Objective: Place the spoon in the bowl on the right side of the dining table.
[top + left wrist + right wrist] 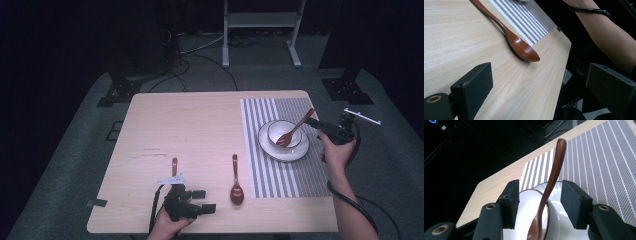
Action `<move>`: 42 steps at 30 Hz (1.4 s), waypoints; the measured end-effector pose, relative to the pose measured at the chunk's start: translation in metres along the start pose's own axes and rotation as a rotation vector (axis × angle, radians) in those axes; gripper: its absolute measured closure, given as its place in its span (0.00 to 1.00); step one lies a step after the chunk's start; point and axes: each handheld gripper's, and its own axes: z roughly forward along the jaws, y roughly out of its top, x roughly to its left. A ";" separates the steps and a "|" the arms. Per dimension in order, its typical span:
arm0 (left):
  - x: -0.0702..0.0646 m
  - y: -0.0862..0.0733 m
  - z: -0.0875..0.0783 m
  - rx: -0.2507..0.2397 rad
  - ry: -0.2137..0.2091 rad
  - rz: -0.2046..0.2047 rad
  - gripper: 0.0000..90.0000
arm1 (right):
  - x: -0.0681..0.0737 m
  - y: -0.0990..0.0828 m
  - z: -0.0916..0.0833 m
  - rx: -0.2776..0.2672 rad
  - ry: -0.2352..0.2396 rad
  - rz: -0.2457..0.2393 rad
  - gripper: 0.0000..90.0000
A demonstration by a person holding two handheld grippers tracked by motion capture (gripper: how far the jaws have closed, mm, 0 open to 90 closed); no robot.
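Resting in a white bowl (284,132) that sits on a white plate (283,148), a wooden fork (295,129) is seen with its tines down inside the bowl and its handle leaning up over the rim toward the right gripper (320,125). The plate is set on a striped placemat (260,170) at the right side of the light wooden table (190,125). In the right gripper view the fork's handle (550,182) is shown rising between the two black jaws, with a clear gap on either side; the jaws are held partly apart and neither pad presses on the wood. That gripper is held by the right hand (336,152) just beside the plate.

Near the table's front edge the left gripper (206,201) is held by the left hand (172,220), its jaws spread wide over bare tabletop with nothing between them. A wooden spoon (236,181) lies flat on the table close to it, bowl end toward the person, just beside the placemat's edge. Behind the left gripper another brown handle (174,166) is partly hidden; it may belong to a second utensil, but its head cannot be made out.
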 end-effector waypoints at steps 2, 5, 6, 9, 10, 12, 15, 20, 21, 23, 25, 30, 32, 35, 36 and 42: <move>0.000 0.000 0.000 0.001 0.000 0.000 0.07 | 0.001 -0.002 -0.002 0.000 0.000 -0.008 0.53; 0.000 0.000 -0.001 0.004 0.002 0.003 0.07 | 0.003 -0.005 -0.005 0.009 0.004 -0.018 0.51; 0.000 0.000 -0.001 0.004 0.002 0.002 0.07 | 0.003 -0.007 -0.005 0.013 0.006 -0.022 0.51; 0.000 0.000 0.000 0.003 0.002 0.002 0.07 | 0.005 -0.011 -0.007 0.026 0.002 -0.033 0.49; 0.000 0.000 0.000 0.002 0.002 0.000 0.07 | 0.006 -0.012 -0.008 0.031 0.001 -0.037 0.48; 0.000 0.000 -0.001 0.004 0.004 0.002 0.07 | 0.008 -0.015 -0.009 0.046 -0.006 -0.040 0.46; 0.000 0.000 -0.001 0.003 0.005 0.005 0.07 | 0.010 -0.020 -0.012 0.062 -0.015 -0.052 0.43; -0.001 0.000 -0.001 0.001 0.005 0.004 0.07 | 0.012 -0.029 -0.017 0.083 -0.022 -0.070 0.41; -0.001 0.000 -0.001 0.001 0.006 0.007 0.07 | 0.013 -0.031 -0.018 0.090 -0.023 -0.068 0.40; -0.001 0.000 -0.001 0.001 0.005 0.007 0.07 | 0.013 -0.034 -0.018 0.094 -0.024 -0.075 0.40; -0.001 0.000 -0.001 0.002 0.006 0.008 0.07 | 0.012 -0.037 -0.019 0.101 -0.024 -0.074 0.40; -0.001 0.000 -0.001 0.002 0.005 0.008 0.07 | 0.012 -0.044 -0.021 0.114 -0.026 -0.077 0.40; -0.001 0.000 -0.002 0.000 0.005 0.007 0.07 | 0.012 -0.047 -0.021 0.117 -0.025 -0.079 0.40; -0.002 0.000 -0.002 -0.001 0.007 0.009 0.07 | 0.011 -0.050 -0.022 0.122 -0.019 -0.080 0.40; -0.001 0.000 -0.002 -0.001 0.007 0.010 0.07 | 0.011 -0.051 -0.023 0.123 -0.020 -0.082 0.40; -0.002 0.000 -0.002 -0.001 0.006 0.008 0.07 | 0.012 -0.058 -0.026 0.133 -0.011 -0.087 0.40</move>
